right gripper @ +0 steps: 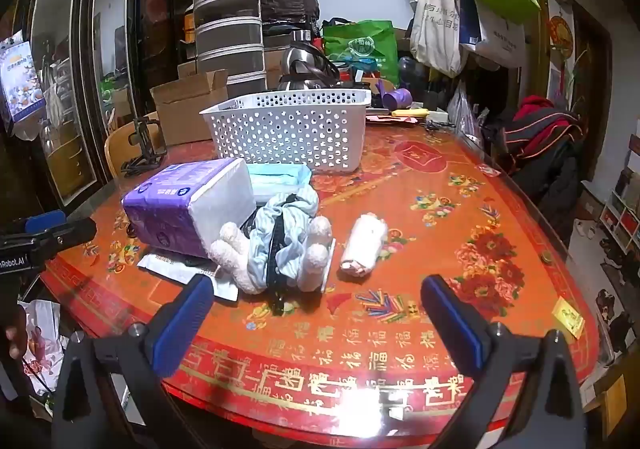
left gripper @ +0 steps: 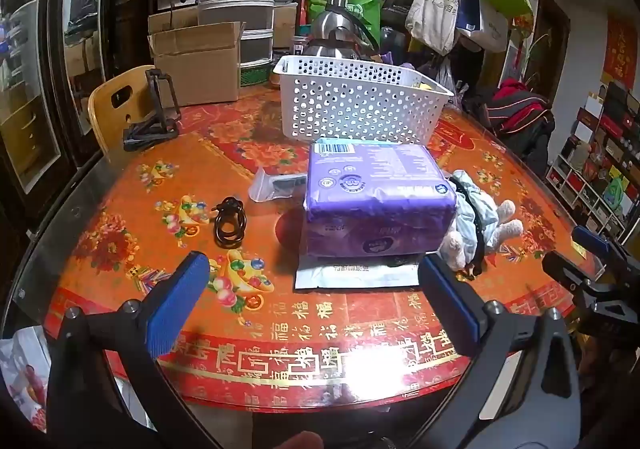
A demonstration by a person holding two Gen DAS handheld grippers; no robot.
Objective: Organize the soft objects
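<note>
A purple soft pack (left gripper: 380, 197) lies mid-table on a flat white packet (left gripper: 352, 275); it also shows in the right wrist view (right gripper: 180, 205). Beside it lies a white plush toy in light blue clothes (right gripper: 280, 249), also seen in the left wrist view (left gripper: 484, 221). A rolled white cloth (right gripper: 364, 245) lies to its right. A light blue flat pack (right gripper: 278, 179) sits behind the toy. A white perforated basket (left gripper: 360, 101) (right gripper: 292, 129) stands at the back. My left gripper (left gripper: 312, 303) is open and empty near the front edge. My right gripper (right gripper: 316, 319) is open and empty.
Black hair ties (left gripper: 229, 223) and a small clear bag (left gripper: 274, 185) lie left of the purple pack. A black stand (left gripper: 154, 117) and a cardboard box (left gripper: 196, 65) sit at the back left. A kettle (right gripper: 306, 65) and bags stand behind the basket. A wooden chair (left gripper: 116, 109) is at the left.
</note>
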